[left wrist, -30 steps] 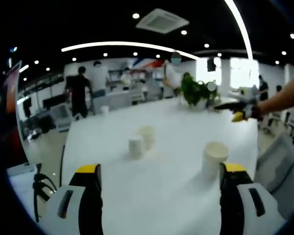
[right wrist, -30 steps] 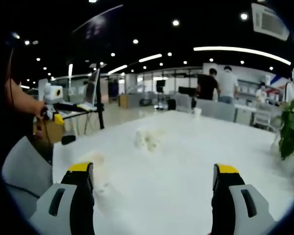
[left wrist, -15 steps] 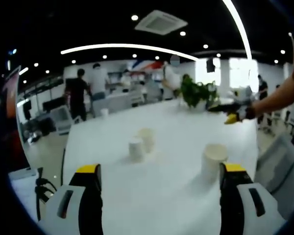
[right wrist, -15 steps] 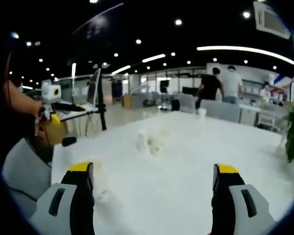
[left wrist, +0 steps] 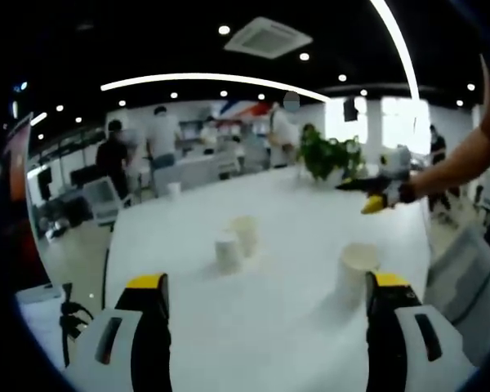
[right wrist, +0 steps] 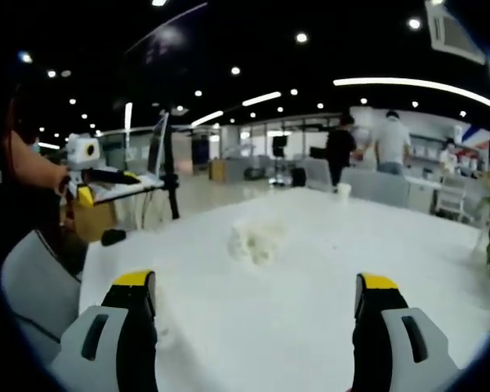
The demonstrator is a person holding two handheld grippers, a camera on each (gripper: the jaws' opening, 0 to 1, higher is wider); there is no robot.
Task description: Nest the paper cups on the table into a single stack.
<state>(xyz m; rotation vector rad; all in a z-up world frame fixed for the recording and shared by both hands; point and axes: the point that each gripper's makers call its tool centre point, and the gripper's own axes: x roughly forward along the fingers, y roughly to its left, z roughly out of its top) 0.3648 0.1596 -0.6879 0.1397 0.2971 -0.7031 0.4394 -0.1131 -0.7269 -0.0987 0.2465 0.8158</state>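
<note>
Three pale paper cups stand apart on the white table (left wrist: 278, 204): two close together, one (left wrist: 227, 251) just in front of the other (left wrist: 245, 233), and a wider cup (left wrist: 358, 269) near my left gripper's right jaw. My left gripper (left wrist: 269, 327) is open and holds nothing. The right gripper (left wrist: 376, 192) hangs over the table's far right side. In the right gripper view the pair of cups (right wrist: 253, 241) looks washed out ahead of my open right gripper (right wrist: 255, 327). The left gripper (right wrist: 90, 175) shows at the left there.
A small cup (left wrist: 174, 189) stands at the table's far end, also seen as a cup (right wrist: 344, 193) in the right gripper view. A potted plant (left wrist: 327, 155) sits at the far right. Grey chairs (left wrist: 465, 278) (right wrist: 33, 286) stand by the near edge. People stand beyond the table.
In the left gripper view the right gripper has come a little leftward over the table. The right gripper view has edged toward the cup pair. People in the background have walked.
</note>
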